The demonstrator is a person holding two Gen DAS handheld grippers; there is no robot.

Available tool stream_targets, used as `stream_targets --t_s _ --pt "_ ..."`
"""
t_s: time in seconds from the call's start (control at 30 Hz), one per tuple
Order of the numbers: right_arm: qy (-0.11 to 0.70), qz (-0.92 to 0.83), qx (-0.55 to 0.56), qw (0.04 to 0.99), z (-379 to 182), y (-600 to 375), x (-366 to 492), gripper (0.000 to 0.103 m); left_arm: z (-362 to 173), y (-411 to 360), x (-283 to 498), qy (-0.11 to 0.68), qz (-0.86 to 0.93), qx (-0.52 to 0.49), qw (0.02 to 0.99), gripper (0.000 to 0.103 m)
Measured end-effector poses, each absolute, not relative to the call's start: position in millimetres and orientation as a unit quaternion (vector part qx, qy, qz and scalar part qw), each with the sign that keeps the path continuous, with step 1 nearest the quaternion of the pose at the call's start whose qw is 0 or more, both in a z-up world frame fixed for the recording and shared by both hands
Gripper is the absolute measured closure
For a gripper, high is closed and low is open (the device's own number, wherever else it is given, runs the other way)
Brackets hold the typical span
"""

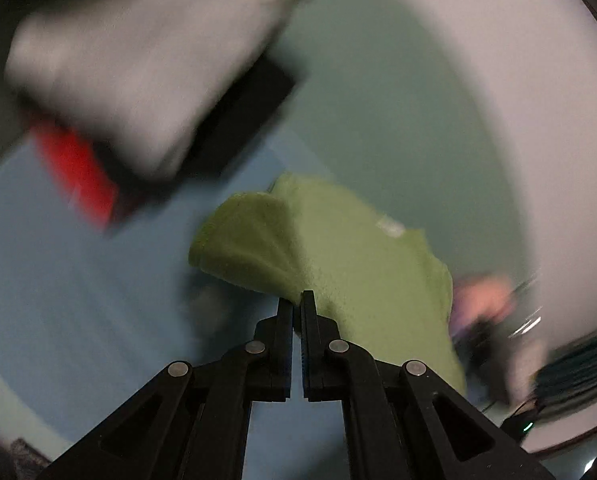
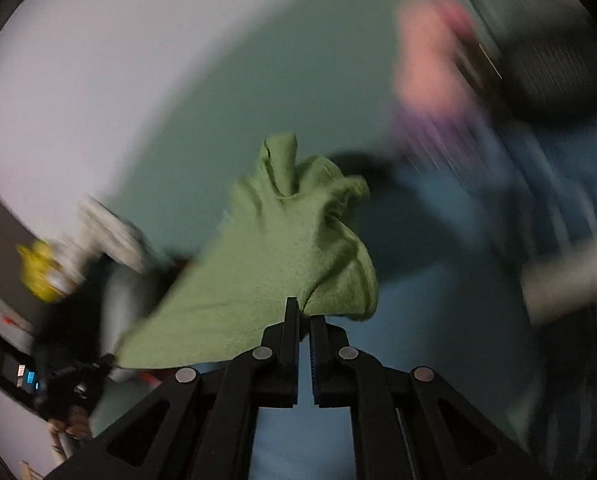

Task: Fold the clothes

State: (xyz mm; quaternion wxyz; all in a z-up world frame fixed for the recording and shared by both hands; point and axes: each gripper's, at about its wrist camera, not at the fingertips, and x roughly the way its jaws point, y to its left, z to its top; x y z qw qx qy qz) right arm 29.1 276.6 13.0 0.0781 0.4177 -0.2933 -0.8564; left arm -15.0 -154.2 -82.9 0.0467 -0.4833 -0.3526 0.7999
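A green terry cloth [image 1: 338, 248] hangs in the air between both grippers. My left gripper [image 1: 297, 304] is shut on one edge of it, and the cloth stretches away to the right. My right gripper [image 2: 304, 312] is shut on another edge of the same cloth [image 2: 282, 248], which bunches at the fingertips and stretches off to the left. Both views are motion-blurred.
A light blue surface [image 1: 58, 280] lies below. A pile of white, black and red clothes [image 1: 130, 92] sits at the upper left of the left wrist view. The person's hand [image 2: 430, 60] and blue sleeve show at the upper right of the right wrist view.
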Motion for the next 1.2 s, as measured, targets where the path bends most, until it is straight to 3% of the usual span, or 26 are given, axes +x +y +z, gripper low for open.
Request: stream_targets --t_s 0.1,0.2,0.53,0.57,0.6,0.67,0.8,0.93,1.03,1.1,1.13,1.17,1.2 --pt "-0.289 -0.808 0.512 0.028 -68 279 58 0.099 -168 -152 18 -0.363 0.743 -0.563 0.009 0.100" --pt "-0.343 -0.753 0.561 -0.001 -121 287 87 0.099 -198 -162 47 -0.364 0.725 -0.584 -0.028 0.101" --pt "-0.292 -0.779 0.555 0.009 -89 262 82 0.097 -184 -185 56 -0.368 0.750 -0.545 -0.074 0.099" --pt "-0.290 -0.776 0.560 0.004 -92 263 84 0.092 -186 -181 51 -0.370 0.744 -0.551 -0.073 0.089" --pt "-0.290 -0.772 0.566 -0.001 -95 265 86 0.085 -189 -177 45 -0.374 0.737 -0.559 -0.067 0.069" --pt "-0.304 -0.761 0.573 -0.008 -99 273 93 0.065 -193 -166 36 -0.379 0.732 -0.563 -0.060 0.046" --pt "-0.337 -0.754 0.563 -0.009 -98 283 97 0.055 -197 -146 19 -0.373 0.736 -0.562 -0.062 0.043" --pt "-0.332 -0.758 0.561 0.004 -98 278 84 0.051 -207 -121 10 -0.411 0.704 -0.578 -0.023 0.043" --pt "-0.319 -0.756 0.571 0.012 -104 267 70 0.050 -202 -96 17 -0.375 0.722 -0.581 -0.021 0.043" --pt "-0.320 -0.754 0.574 0.008 -108 277 74 0.058 -189 -74 23 -0.313 0.760 -0.570 0.008 0.043" --pt "-0.323 -0.754 0.571 0.008 -108 277 75 0.068 -179 -57 28 -0.260 0.787 -0.558 0.035 0.043" --pt "-0.325 -0.755 0.569 0.011 -107 280 77 0.092 -170 -40 33 -0.206 0.810 -0.545 0.062 0.043" --pt "-0.327 -0.756 0.567 0.012 -107 284 81 0.098 -164 -20 38 -0.145 0.829 -0.532 0.091 0.043"
